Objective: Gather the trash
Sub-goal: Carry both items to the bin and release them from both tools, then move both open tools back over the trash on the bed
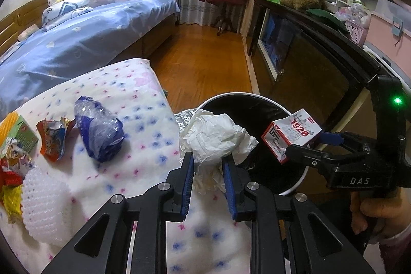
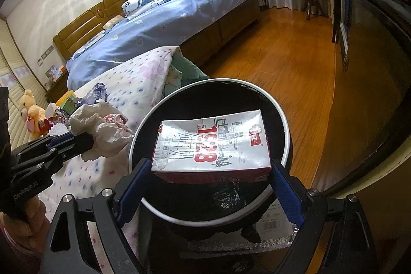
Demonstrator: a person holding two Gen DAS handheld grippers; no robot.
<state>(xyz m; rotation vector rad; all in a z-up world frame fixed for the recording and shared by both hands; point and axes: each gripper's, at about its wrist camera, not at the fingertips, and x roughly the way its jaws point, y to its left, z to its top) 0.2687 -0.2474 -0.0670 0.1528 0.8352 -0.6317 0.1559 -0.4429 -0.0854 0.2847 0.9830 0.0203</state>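
**White paper and a milk carton are at the bin, more trash waits**

White crumpled paper (image 1: pixel 218 135) is pinched in my left gripper (image 1: pixel 207 166), just at the rim of the black bin (image 2: pixel 143 130). My right gripper (image 2: pixel 210 171) holds the milk carton (image 2: pixel 213 145) between wide jaws, directly above the bin opening. Nothing of these two is dropped yet, I judge. On the flowered blanket (image 1: pixel 123 91) remain a blue plastic bag (image 1: pixel 99 132), wrappers (image 1: pixel 55 139) and a white foam net (image 1: pixel 45 204).
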